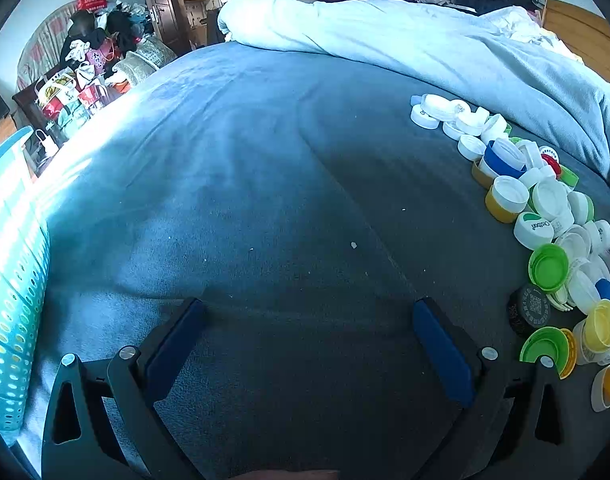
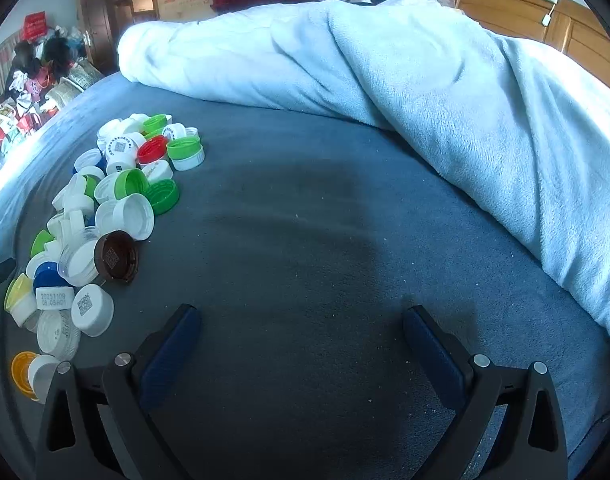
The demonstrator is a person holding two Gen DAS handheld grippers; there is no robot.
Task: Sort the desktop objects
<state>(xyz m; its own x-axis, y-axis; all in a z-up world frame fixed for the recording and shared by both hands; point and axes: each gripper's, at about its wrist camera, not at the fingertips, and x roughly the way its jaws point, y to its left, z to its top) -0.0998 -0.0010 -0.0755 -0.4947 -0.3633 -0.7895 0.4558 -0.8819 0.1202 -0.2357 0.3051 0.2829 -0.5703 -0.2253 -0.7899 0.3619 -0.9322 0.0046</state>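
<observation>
A pile of plastic bottle caps (image 1: 545,208), white, green, yellow, blue and red, lies on the blue bed sheet (image 1: 265,184) at the right of the left wrist view. The same pile (image 2: 105,216) lies at the left of the right wrist view, with a brown cap (image 2: 116,256) at its near edge. My left gripper (image 1: 309,308) is open and empty, low over bare sheet left of the pile. My right gripper (image 2: 301,314) is open and empty over bare sheet right of the pile.
A rolled light-blue blanket (image 2: 385,80) lies across the back and right of the bed. A turquoise perforated basket (image 1: 9,280) stands at the bed's left edge. Cluttered bags and clothes (image 1: 85,64) fill the far left. A wooden headboard (image 2: 545,20) is at the far right.
</observation>
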